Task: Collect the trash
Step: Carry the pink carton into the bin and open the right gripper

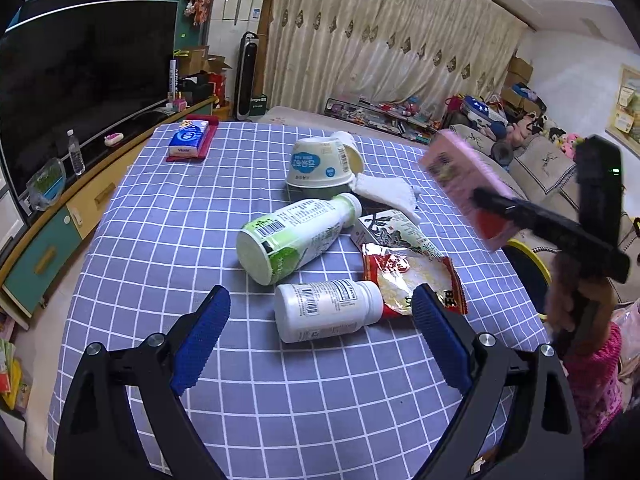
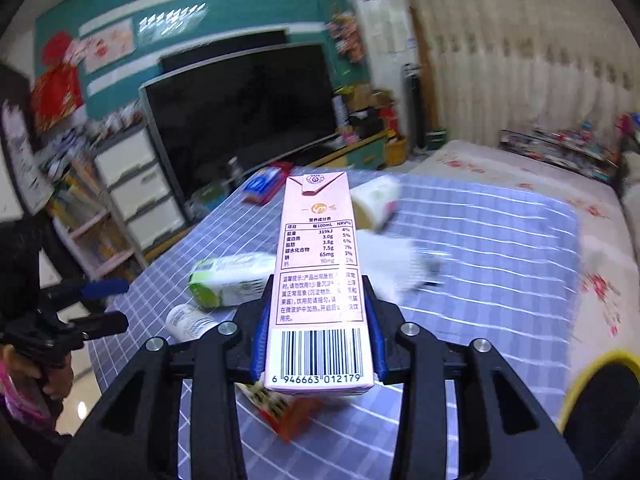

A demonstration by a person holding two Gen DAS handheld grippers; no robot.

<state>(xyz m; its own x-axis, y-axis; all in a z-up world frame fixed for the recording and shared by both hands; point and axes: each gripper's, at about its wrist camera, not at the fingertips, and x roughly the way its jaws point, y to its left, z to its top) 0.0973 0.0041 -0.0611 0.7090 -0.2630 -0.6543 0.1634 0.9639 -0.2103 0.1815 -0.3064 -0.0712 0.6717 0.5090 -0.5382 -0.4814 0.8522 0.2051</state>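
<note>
right gripper [image 2: 320,332]: clamped on the pink carton [image 2: 318,280], blue pads pressed to both long sides near its barcode end; carton held in the air above the surface, its folded top pointing away from the camera.
pink carton, left wrist view [image 1: 466,188]: blurred, raised off the right edge of the surface, in the black fingers of the right gripper [image 1: 520,216].
left gripper [image 1: 320,332]: fingers wide apart, holding nothing, low over the near part of the surface [image 1: 160,220].
small white bottle [image 1: 326,310]: lying on its side between the left gripper's pads, touching neither.
green-and-white bottle [image 1: 292,236]: on its side just behind the small white bottle, base toward the camera.
red snack wrapper [image 1: 412,276]: flat, touching the small bottle's cap end.
patterned carton [image 1: 394,230]: lying behind the wrapper, partly under it.
paper cup [image 1: 322,162]: upside down toward the far edge, a white crumpled tissue [image 1: 384,194] just to its right.
tissue pack [image 1: 188,138]: far left corner, on a red cloth.
</note>
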